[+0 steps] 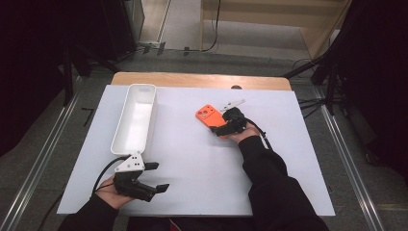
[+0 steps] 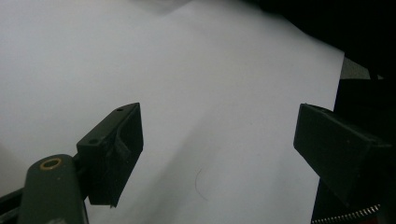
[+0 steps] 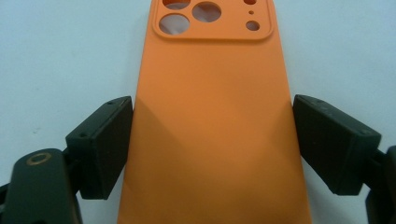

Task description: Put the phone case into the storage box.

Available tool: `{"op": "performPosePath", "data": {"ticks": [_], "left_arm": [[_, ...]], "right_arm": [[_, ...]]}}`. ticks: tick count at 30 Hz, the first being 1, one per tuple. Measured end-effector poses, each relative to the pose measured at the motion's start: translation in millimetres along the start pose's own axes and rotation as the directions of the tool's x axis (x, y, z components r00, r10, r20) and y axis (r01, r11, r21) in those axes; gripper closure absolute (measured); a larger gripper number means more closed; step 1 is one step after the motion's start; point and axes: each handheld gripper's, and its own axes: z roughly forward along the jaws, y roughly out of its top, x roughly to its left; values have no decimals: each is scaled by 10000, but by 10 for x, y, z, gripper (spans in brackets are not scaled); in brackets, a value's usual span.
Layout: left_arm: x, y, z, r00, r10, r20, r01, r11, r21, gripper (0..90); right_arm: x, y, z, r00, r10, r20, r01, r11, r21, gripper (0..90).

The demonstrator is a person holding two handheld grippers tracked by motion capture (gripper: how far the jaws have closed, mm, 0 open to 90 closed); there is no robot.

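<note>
- orange phone case (image 3: pixel 210 126) lies flat, back up, on the white sheet (image 1: pixel 202 168), to the right of the white tray (image 1: pixel 134 118) and well apart from it.
- right gripper (image 1: pixel 226 126) sits at the case's near end; case runs between its two jaws, camera cutouts at the far end, away from the gripper.
- right gripper view: left pad (image 3: pixel 105 144) touches the case's left edge, right pad (image 3: pixel 334 142) sits right at the right edge. jaws look clamped on the case's sides.
- left gripper (image 1: pixel 156 175) is just past the tray's near end, towards the person. jaws spread wide, nothing between them, bare sheet below.
- tray runs lengthwise away from the person on the sheet.
</note>
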Motion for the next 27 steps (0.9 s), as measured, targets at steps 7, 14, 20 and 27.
{"op": "performPosePath", "data": {"ticks": [7,14,20,27], "left_arm": [[-1,5,5,10000,0,26,0,10000,1,159],[-3,17,20,10000,-28,48,28,10000,46,159],[-19,43,33,9999,-52,93,51,9999,89,160],[-26,77,58,9996,-250,94,249,9996,104,159]], "right_arm": [[-51,-1,-42,9989,408,-247,-409,9992,-39,147],[-80,27,-166,9940,886,-647,-912,9951,-383,147],[-96,45,-290,9863,1286,-1032,-1352,9890,-605,146],[-98,32,-424,9781,1730,-1156,-1813,9812,-657,146]]}}
